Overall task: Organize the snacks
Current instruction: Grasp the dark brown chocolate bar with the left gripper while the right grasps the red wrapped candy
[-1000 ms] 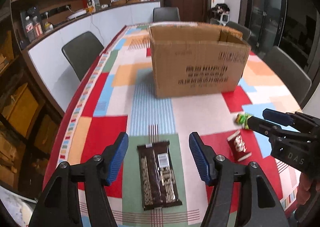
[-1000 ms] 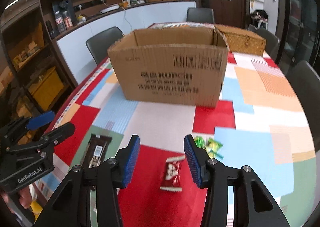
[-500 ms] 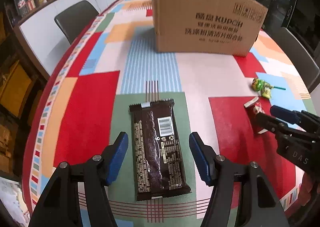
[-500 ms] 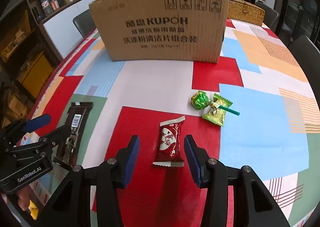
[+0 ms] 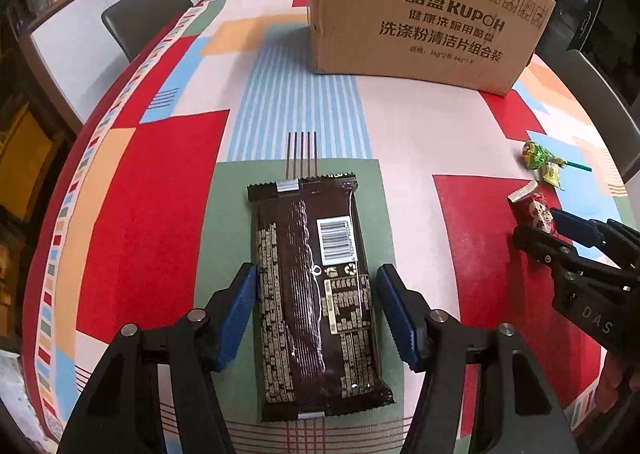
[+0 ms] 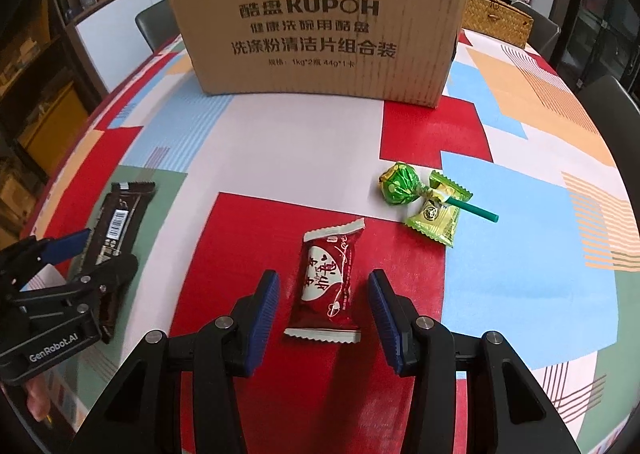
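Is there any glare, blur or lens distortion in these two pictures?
Left wrist view: glare streaks on the brown wrapper; the table edge bows from the fisheye. Right wrist view: sharp, the cardboard box bulges, dark corners.

Left hand-held gripper [image 5: 316,308] angled down over a patchwork-covered surface [image 5: 140,190], blue pads [image 5: 240,306] closing either side of a dark brown snack bar [image 5: 314,294], neither pad touching the wrapper. Beyond the bar, a cardboard box [image 5: 420,10] with printed lettering. Right of the bar, the right hand-held gripper [image 5: 560,230] at a red candy packet [image 5: 532,206], with green sweets [image 5: 540,160] just past it.
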